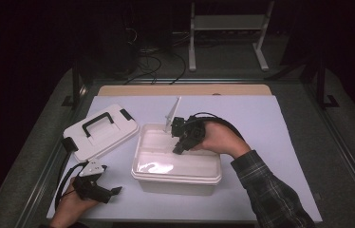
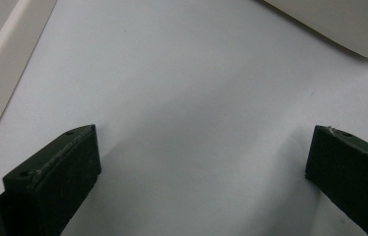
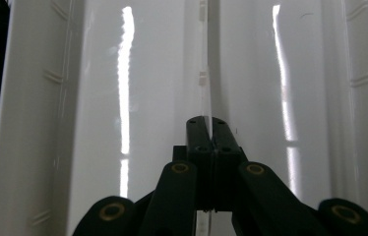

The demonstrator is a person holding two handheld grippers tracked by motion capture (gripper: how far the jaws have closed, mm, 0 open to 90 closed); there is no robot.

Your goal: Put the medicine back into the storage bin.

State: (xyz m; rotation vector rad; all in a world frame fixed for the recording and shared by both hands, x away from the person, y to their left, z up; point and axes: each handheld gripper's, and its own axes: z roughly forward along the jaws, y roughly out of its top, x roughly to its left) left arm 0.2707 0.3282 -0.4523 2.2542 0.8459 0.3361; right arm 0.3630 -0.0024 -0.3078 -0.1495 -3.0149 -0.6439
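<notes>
From the high view, your right claw (image 1: 177,127) was over the far rim of the open white bin (image 1: 178,178), pinching a thin clear divider panel (image 1: 172,113) that stood tilted up out of the box. By my reading, you were either seating that panel into the bin or lifting it out; I couldn't tell which. The next move would call for keeping the panel edge-on to the wall slots. The bin's lid (image 1: 100,131), with its black handle, lay on the desk (image 1: 261,123) to the left, just beside the bin. Your left claw (image 1: 111,192) rested low on the desk near the front edge, well apart from the lid. A pale sheet covered the desk; the room beyond was dark, with cables and a white frame on the floor.

In the left gripper view, your jaws stood wide apart, holding nothing, over bare sheet, with a bin corner (image 2: 339,24) at top right.

In the right gripper view, your jaws were closed on the panel's edge (image 3: 206,88), the glossy bin interior (image 3: 98,123) behind.
</notes>
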